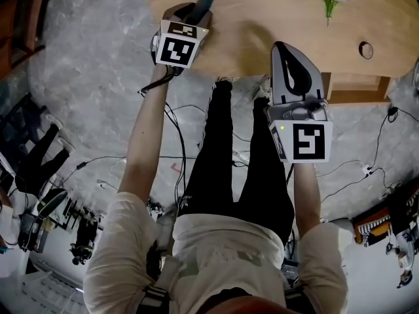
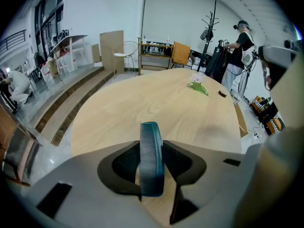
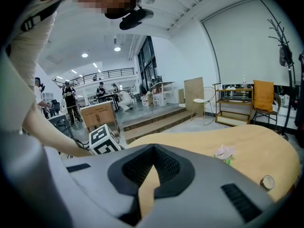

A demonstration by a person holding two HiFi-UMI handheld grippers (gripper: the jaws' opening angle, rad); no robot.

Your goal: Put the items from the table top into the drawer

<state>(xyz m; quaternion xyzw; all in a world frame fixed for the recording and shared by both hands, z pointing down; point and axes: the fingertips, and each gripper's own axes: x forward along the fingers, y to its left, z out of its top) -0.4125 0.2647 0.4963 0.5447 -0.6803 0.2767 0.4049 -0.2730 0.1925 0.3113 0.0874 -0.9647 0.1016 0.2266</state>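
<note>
teal comb (image 2: 151, 161) upright in left claw (image 2: 151, 147)

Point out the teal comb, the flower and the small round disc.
teal comb (image 2: 151, 160): left gripper view, middle of its toothed edge.
flower (image 3: 224, 152): right gripper view, on the pale blossom.
round disc (image 1: 366, 50): head view, its centre.

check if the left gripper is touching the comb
Touching. The left gripper view shows the teal comb standing on edge between the pads of the left gripper, with both pads pressed against its sides and no gap.
</note>
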